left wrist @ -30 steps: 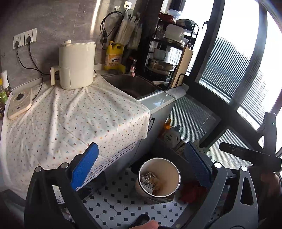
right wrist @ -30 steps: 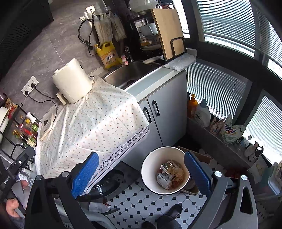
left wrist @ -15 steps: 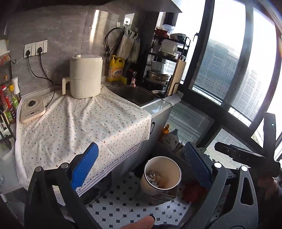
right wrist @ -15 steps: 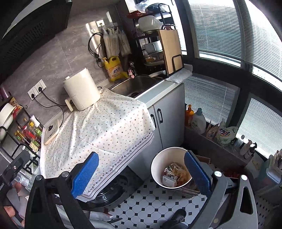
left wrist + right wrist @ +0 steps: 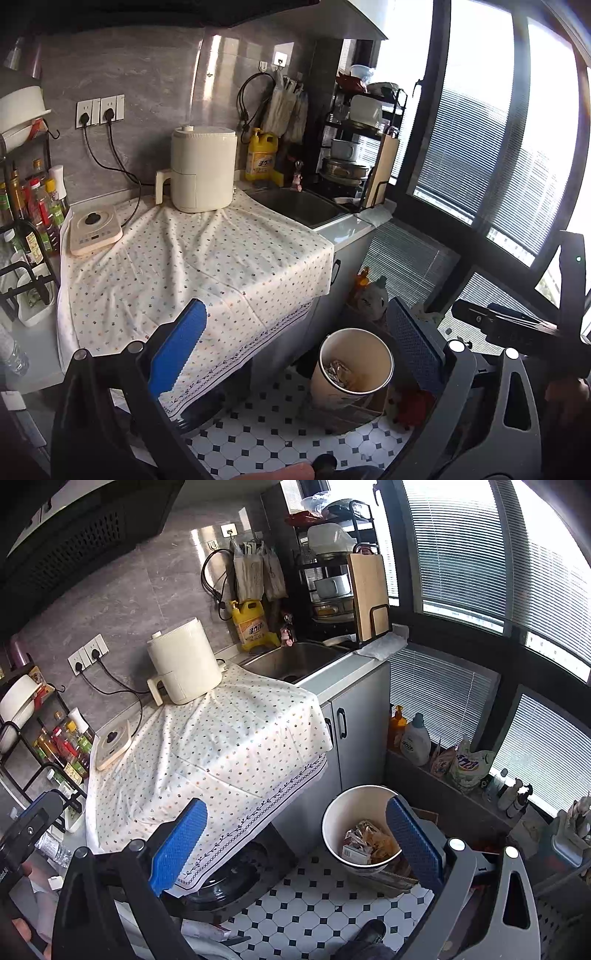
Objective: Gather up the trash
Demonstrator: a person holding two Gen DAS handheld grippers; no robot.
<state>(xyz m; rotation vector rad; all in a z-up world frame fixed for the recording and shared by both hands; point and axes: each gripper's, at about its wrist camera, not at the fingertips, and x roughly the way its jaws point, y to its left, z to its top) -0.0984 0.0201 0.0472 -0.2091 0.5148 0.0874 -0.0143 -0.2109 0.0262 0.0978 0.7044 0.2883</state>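
Note:
A white trash bin [image 5: 351, 373] stands on the tiled floor beside the counter, with crumpled wrappers and packets inside; it also shows in the right wrist view [image 5: 360, 827]. My left gripper [image 5: 295, 354] is open and empty, held above the counter's front edge and the floor. My right gripper [image 5: 295, 840] is open and empty, higher up, with its right finger over the bin's rim. The counter is covered by a dotted white cloth [image 5: 192, 258], also seen in the right wrist view [image 5: 221, 738], with no loose trash visible on it.
A cream appliance [image 5: 203, 170] and a small scale [image 5: 94, 230] sit on the cloth. A sink [image 5: 299, 206], a yellow detergent jug [image 5: 260, 155] and a dish rack [image 5: 358, 147] are behind. Bottles stand at left [image 5: 33, 214]. Detergents line the window ledge [image 5: 443, 753].
Both grippers have risen and drawn back, so the counter and the back wall show more fully and the bin sits lower and farther off. Both stayed open.

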